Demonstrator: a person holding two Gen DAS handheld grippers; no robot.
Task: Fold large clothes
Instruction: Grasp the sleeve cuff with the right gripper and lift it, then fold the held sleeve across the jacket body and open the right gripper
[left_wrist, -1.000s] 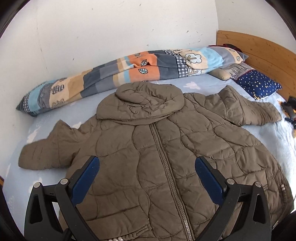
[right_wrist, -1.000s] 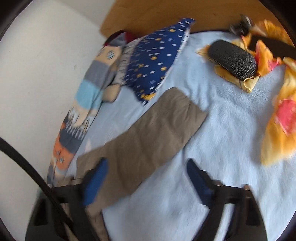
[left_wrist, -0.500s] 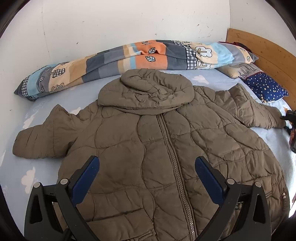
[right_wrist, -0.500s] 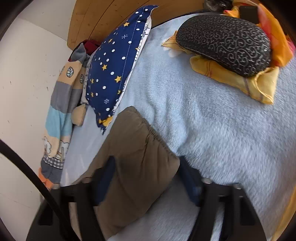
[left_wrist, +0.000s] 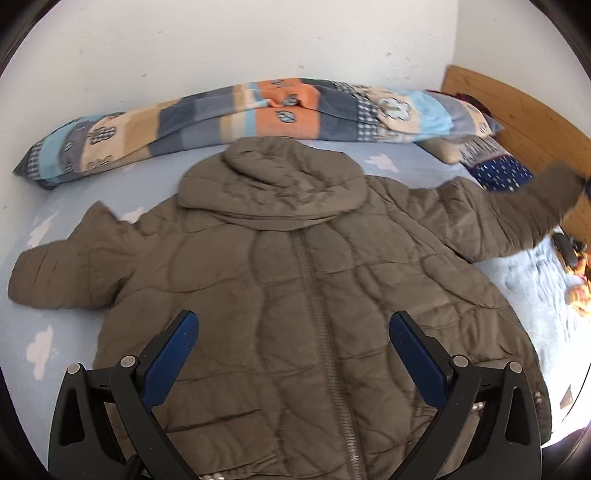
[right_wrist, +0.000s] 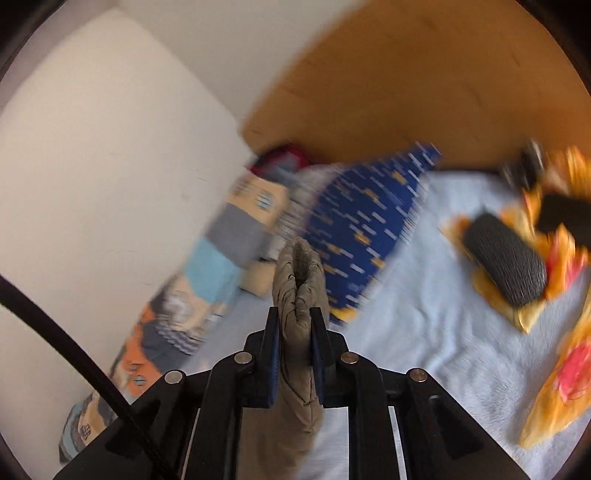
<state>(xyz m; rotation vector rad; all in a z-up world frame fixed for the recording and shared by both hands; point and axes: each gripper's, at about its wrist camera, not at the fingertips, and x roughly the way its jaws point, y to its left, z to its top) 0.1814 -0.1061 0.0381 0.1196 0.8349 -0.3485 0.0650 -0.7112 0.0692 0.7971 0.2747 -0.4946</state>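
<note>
Left wrist view: the left gripper (left_wrist: 293, 332) hangs with jaws wide apart above the jacket (left_wrist: 295, 295), spread flat on the bed (left_wrist: 524, 295).

Right wrist view: the right gripper (right_wrist: 295, 325) is clamped on the cuff (right_wrist: 299, 280), lifted clear. Slippery padding could slide from between the pads mid-swing.

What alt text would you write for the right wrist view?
The right gripper is shut on the cuff of a brown jacket sleeve, above a light blue bedsheet. Behind, blurred, lie a starry navy pillow and a wooden headboard.
</note>
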